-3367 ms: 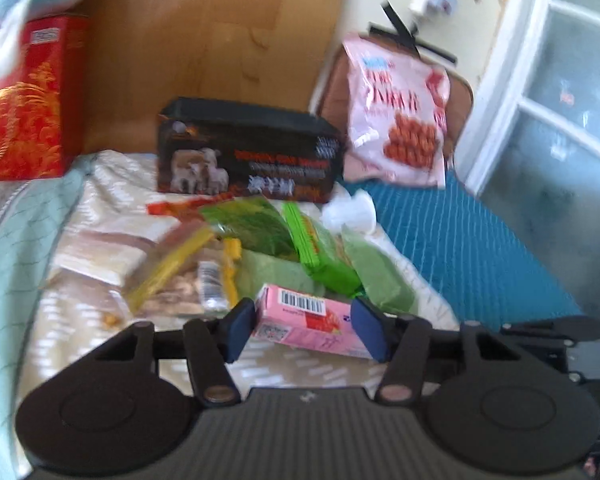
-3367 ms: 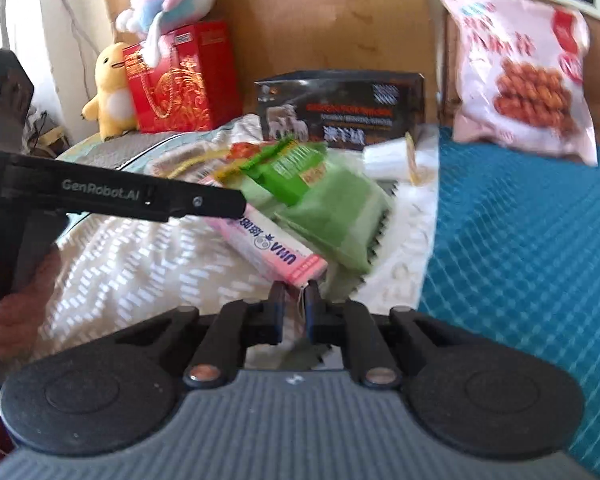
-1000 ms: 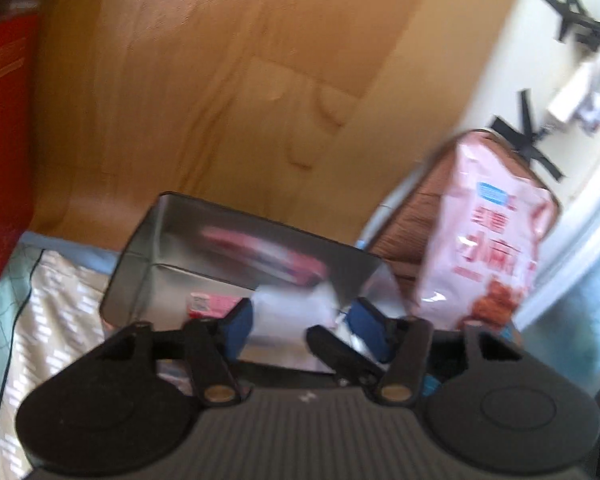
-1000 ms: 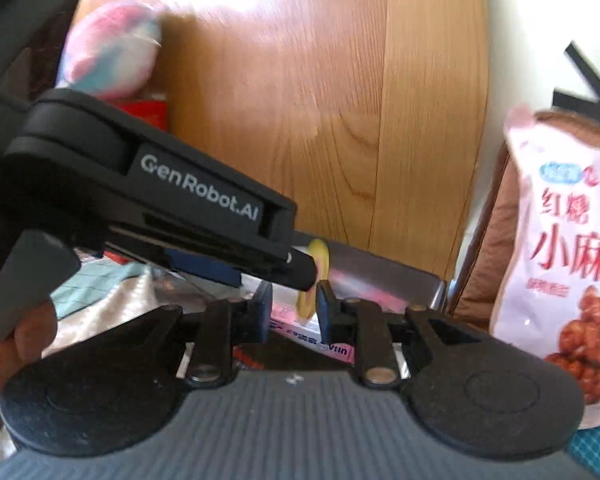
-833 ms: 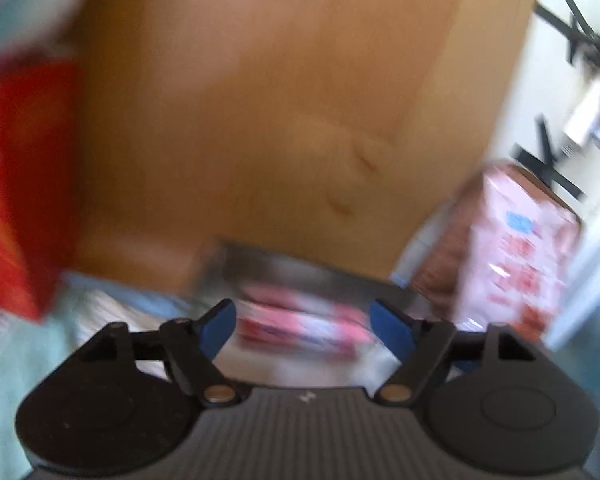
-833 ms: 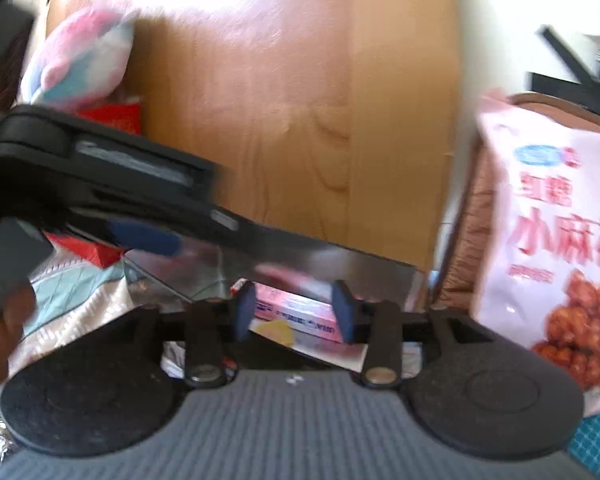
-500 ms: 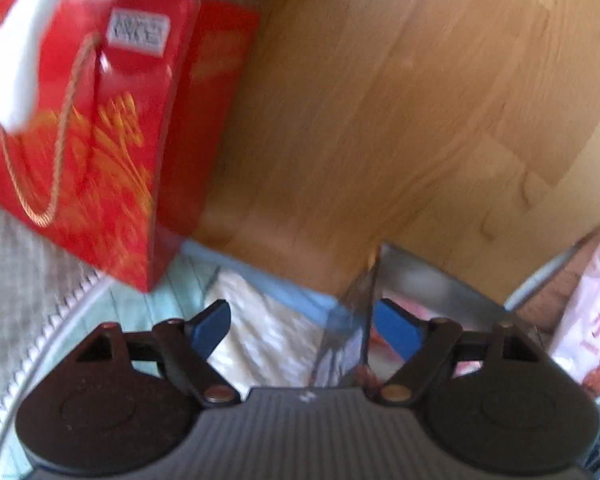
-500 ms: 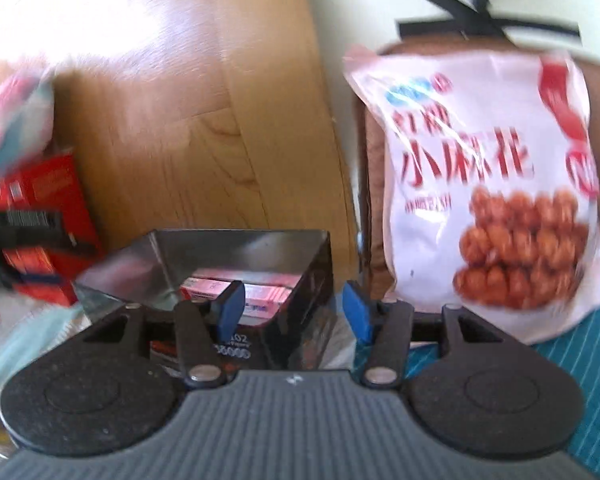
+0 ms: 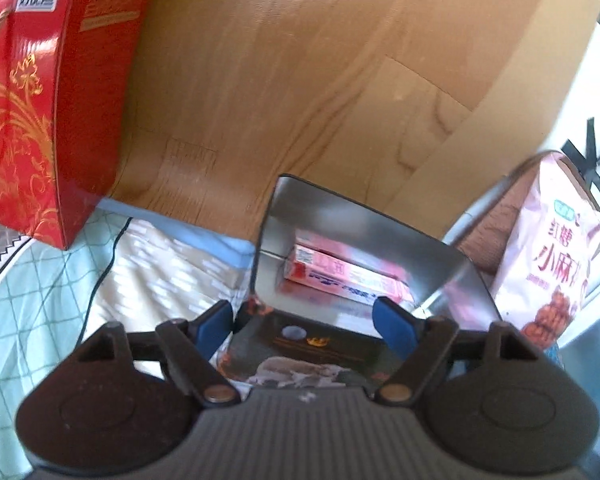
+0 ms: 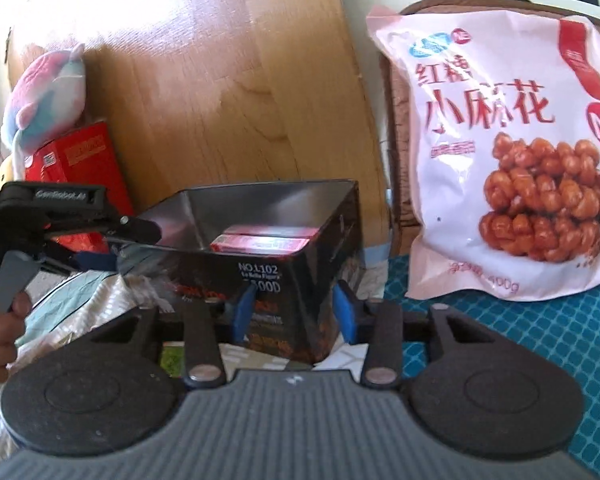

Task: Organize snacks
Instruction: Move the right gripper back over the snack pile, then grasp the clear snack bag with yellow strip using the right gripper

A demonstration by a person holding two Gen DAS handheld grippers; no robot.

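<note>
The flat pink cardboard snack carton [image 9: 340,276], earlier pinched in the left gripper [image 9: 304,324] out over the snack pile, now lies on the floor of the black rectangular box with the shiny silver lining [image 9: 340,224]. A second pink pack lies in there with it, along the far wall. Both tools have moved in close to that box.

The left gripper's tongs have just been opening and now stand spread, with nothing pinched. The near left corner of the box shows between the blue pads [image 9: 216,320], and we see no pad pressing on it. We read this as the release after the drop.

The right gripper [image 10: 295,314] has just been closing. Its tongs are partly open and flank the narrow end of the box. We cannot tell whether they touch the cardboard or only frame it. Our guess is that this hand means to steady or shift the box so it does not slide on the soft bedspread [image 9: 40,300].

The box stands open-topped against the wooden headboard [image 9: 300,80], between the red gift carton with gold scrollwork [image 9: 40,100] and the large pink bag of fried dough twists [image 10: 500,140]. That makes it a handy bin for the loose snacks. The task looks only partly done.
</note>
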